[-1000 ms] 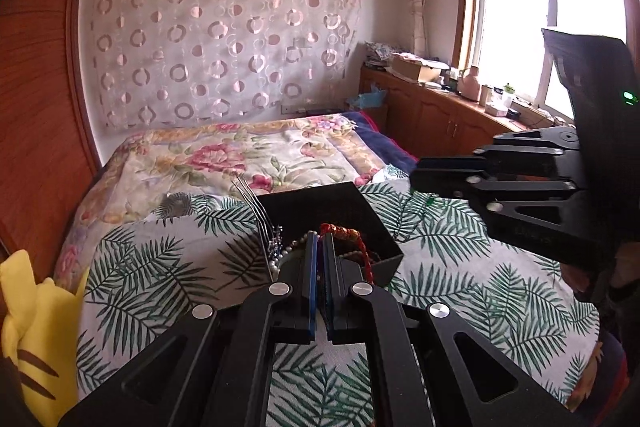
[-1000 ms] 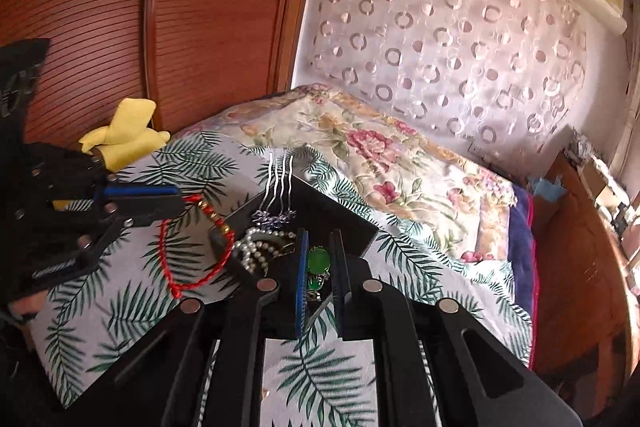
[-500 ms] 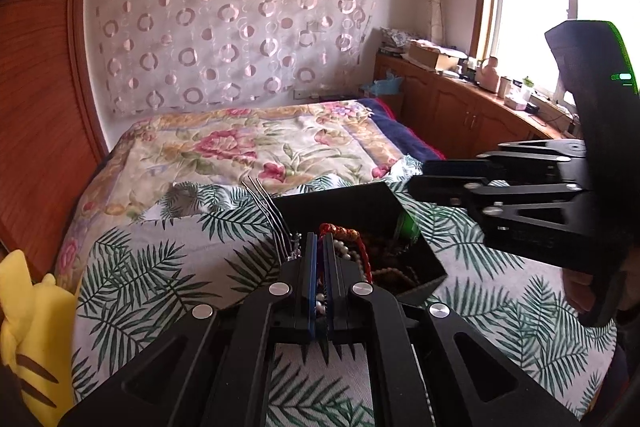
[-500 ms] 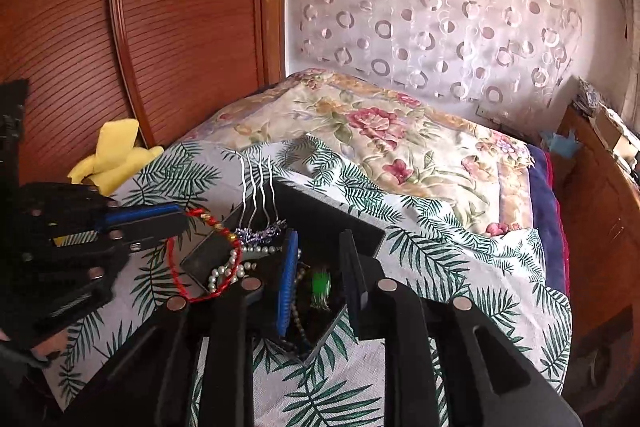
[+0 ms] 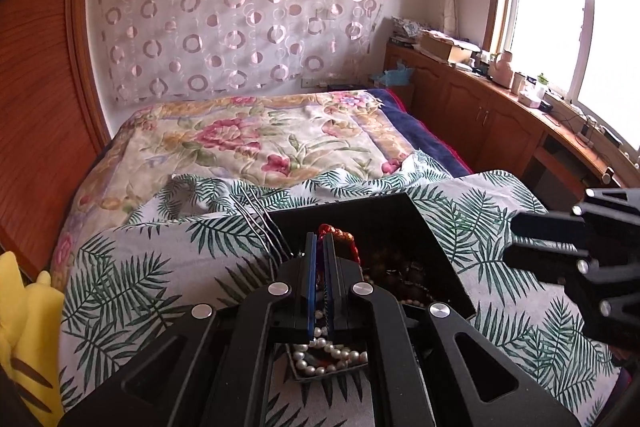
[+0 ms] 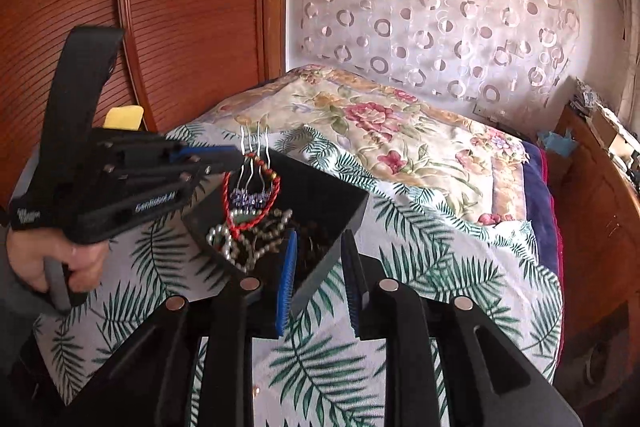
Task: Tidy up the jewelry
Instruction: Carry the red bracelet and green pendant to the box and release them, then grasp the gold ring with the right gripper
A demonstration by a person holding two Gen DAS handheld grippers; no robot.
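A black jewelry box [image 5: 400,219] [image 6: 344,203] sits on the palm-print cloth on the bed. It holds pearl strands [image 5: 332,351] [image 6: 224,243], dark beads [image 5: 400,267] and a silver hair comb [image 6: 252,163]. My left gripper [image 5: 319,243] [image 6: 236,157] is shut on a red cord bracelet [image 5: 340,235] [image 6: 256,203] and holds it over the box, the loop hanging down inside. My right gripper [image 6: 318,255] is open and empty, just in front of the box's near corner; it also shows in the left wrist view [image 5: 516,239].
A yellow plush toy [image 5: 24,327] [image 6: 124,117] lies at the bed's left edge by the wooden headboard [image 6: 180,7]. A floral quilt [image 5: 260,135] covers the far bed. Wooden cabinets [image 5: 500,115] run along the right under the window.
My right gripper opened, let go of the green piece into the box and pulled back. My left gripper moved forward over the box with the red bracelet.
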